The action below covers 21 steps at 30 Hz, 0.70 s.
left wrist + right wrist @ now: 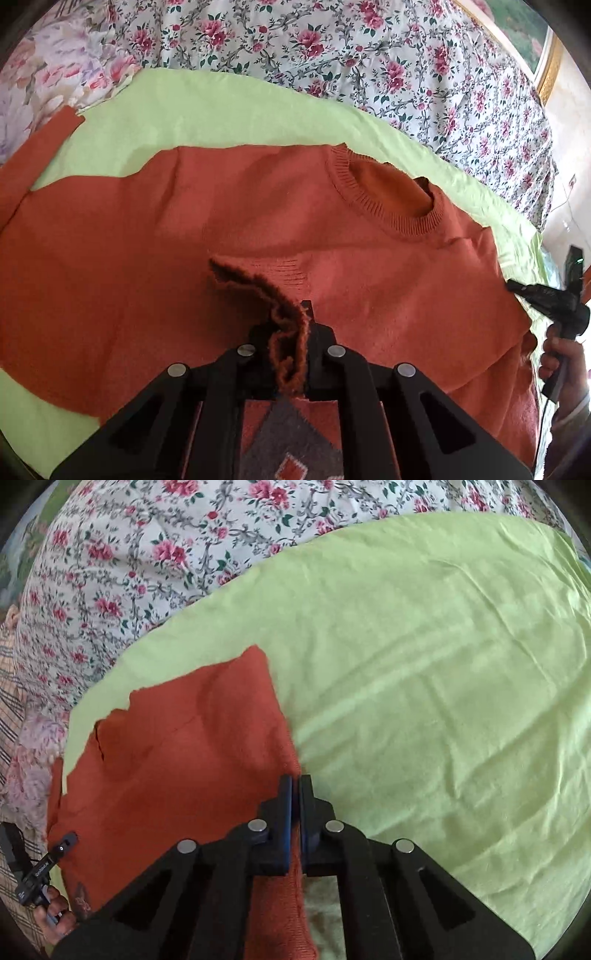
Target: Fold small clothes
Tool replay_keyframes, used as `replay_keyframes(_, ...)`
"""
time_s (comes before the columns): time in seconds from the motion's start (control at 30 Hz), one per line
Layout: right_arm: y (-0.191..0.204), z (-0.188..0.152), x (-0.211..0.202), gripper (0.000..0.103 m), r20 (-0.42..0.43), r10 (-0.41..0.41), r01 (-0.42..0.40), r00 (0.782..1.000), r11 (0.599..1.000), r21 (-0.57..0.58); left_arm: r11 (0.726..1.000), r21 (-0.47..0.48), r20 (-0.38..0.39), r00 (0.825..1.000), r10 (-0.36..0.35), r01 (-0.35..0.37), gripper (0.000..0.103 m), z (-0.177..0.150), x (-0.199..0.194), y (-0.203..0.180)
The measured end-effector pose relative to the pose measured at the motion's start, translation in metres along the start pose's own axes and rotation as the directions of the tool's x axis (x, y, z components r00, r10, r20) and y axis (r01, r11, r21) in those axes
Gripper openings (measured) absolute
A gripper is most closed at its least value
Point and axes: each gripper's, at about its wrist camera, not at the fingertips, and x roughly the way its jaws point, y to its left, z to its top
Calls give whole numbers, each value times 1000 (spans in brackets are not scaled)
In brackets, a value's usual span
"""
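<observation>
From the left wrist, the left gripper [291, 332] pinches a bunched fold of the rust-orange sweater [184, 229] spread on the green sheet [207, 110], while from the right wrist the right gripper [295, 786] clamps its edge.

Floral bedsheet [369, 55] w/ green cloth [443, 664]

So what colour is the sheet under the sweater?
Light green sheet, plain with no pattern. It shows best in the right wrist view, under the rust-orange sweater.
</observation>
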Motion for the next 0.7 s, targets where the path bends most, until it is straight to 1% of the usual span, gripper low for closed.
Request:
replay_keyframes(0.03, 7, -2, -11, 6, 21, 16, -15, 1000, 1000, -17, 1000, 0, 0, 1000, 4, -4, 9, -1, -2, 2)
replay_keyframes(0.07, 17, -6, -23, 6, 45, 58, -56, 997, 998, -38, 1000, -2, 0, 1000, 3, -3, 9, -2, -3, 3)
replay_keyframes(0.1, 25, -11, -30, 7, 48, 99, -96, 994, 993, -63, 1000, -4, -1, 1000, 2, -2, 9, -3, -3, 4)
replay_keyframes(0.13, 34, -18, -33, 8, 32, 131, -128, 991, 987, -94, 1000, -5, -4, 1000, 4, -5, 9, -3, -2, 4)
replay_keyframes(0.17, 40, -26, -31, 8, -1, 143, -142, 990, 983, -120, 1000, -4, -8, 1000, 8, -8, 10, -4, -1, 4)
replay_keyframes(0.2, 43, -34, -27, 8, -39, 135, -139, 990, 981, -133, 1000, -4, -10, 1000, 13, -13, 10, -5, -1, 5)
replay_keyframes(0.23, 41, -41, -19, 8, -74, 101, -110, 992, 985, -133, 1000, -4, -11, 1000, 17, -17, 11, -5, -2, 6)
replay_keyframes(0.3, 20, -51, -10, 7, -101, -9, -2, 995, 994, -107, 999, 5, -13, 999, 37, -37, 13, -9, -6, 9)
replay_keyframes(0.33, 7, -53, -12, 0, -89, 24, -29, 996, 998, -53, 999, 11, -15, 998, 53, -53, 15, -13, -10, 12)
replay_keyframes(0.37, -5, -54, -18, 0, -78, 62, -61, 995, 998, 13, 998, 10, -19, 998, 60, -60, 17, -15, -14, 15)
replay_keyframes(0.4, -8, -55, -23, 0, -68, 70, -67, 995, 997, 43, 998, 4, -24, 998, 62, -62, 16, -19, -19, 20)
replay_keyframes(0.43, -8, -57, -31, 4, -53, 69, -66, 996, 997, 47, 998, -10, -22, 998, 65, -65, 16, -22, -28, 26)
replay_keyframes(0.47, -4, -58, -38, 5, -40, 64, -63, 997, 997, 37, 997, -19, -14, 997, 71, -71, 18, -24, -36, 31)
replay_keyframes(0.5, 1, -63, -49, 6, -26, 85, -84, 996, 996, 25, 996, -27, -3, 997, 80, -81, 22, -25, -45, 36)
replay_keyframes(0.57, 11, -70, -57, 18, -26, 157, -157, 987, 987, 22, 992, -44, 26, 993, 116, -115, 44, -24, -64, 48)
replay_keyframes(0.6, 19, -75, -59, 44, -27, 173, -173, 984, 985, 17, 989, -53, 44, 989, 142, -139, 48, -21, -72, 54)
replay_keyframes(0.63, 27, -83, -64, 66, -22, 190, -190, 982, 982, 0, 985, -60, 59, 985, 163, -159, 51, -18, -79, 61)
replay_keyframes(0.67, 35, -89, -65, 68, -20, 200, -201, 980, 979, -23, 982, -64, 71, 980, 183, -179, 52, -14, -85, 68)
replay_keyframes(0.7, 46, -92, -63, 68, -31, 210, -211, 977, 977, -43, 977, -69, 79, 975, 209, -204, 55, -9, -89, 77)
